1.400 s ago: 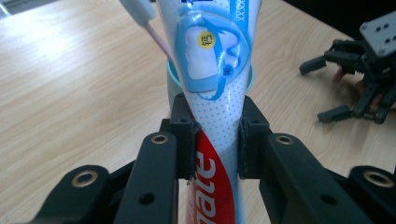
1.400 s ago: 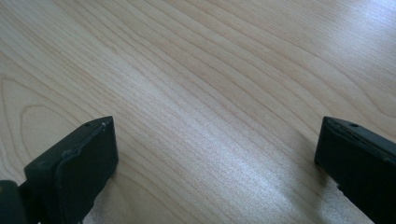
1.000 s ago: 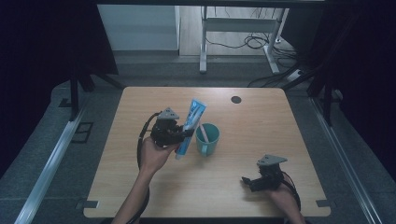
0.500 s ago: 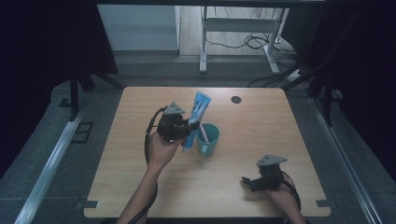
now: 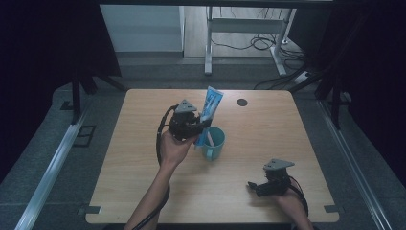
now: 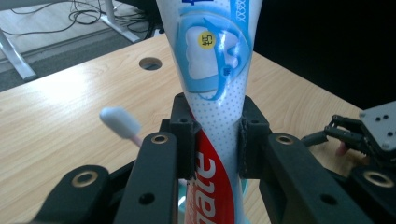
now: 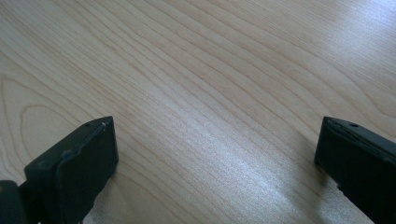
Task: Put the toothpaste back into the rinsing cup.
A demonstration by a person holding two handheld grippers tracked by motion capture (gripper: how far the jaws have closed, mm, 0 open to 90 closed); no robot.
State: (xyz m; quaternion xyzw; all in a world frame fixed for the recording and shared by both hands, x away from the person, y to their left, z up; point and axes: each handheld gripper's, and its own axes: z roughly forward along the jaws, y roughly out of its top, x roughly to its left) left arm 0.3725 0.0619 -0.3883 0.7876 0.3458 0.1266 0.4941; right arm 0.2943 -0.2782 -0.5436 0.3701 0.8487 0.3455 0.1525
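Presently, a blue-and-white soft plastic toothpaste tube with a red lower band (image 6: 215,93) is held clamped between the jaws of the left tool (image 5: 187,122), gripped across its lower half, its long axis standing nearly upright and leaning slightly away from the hand. Directly beneath and just beside it a teal plastic cup (image 5: 213,143) stands on the pale wooden surface (image 5: 268,124), with a pink-handled, white-headed toothbrush (image 6: 121,125) propped inside. The tube's lower end appears to hang over the cup's mouth, though contact cannot be judged. The right tool (image 5: 269,184) rests low near the front right of the surface, jaws spread wide over bare wood, well apart from the cup; the left hand is far nearer. Compared with the earlier frames, the tube has been brought more upright and shifted closer over the cup; the right tool is unchanged.
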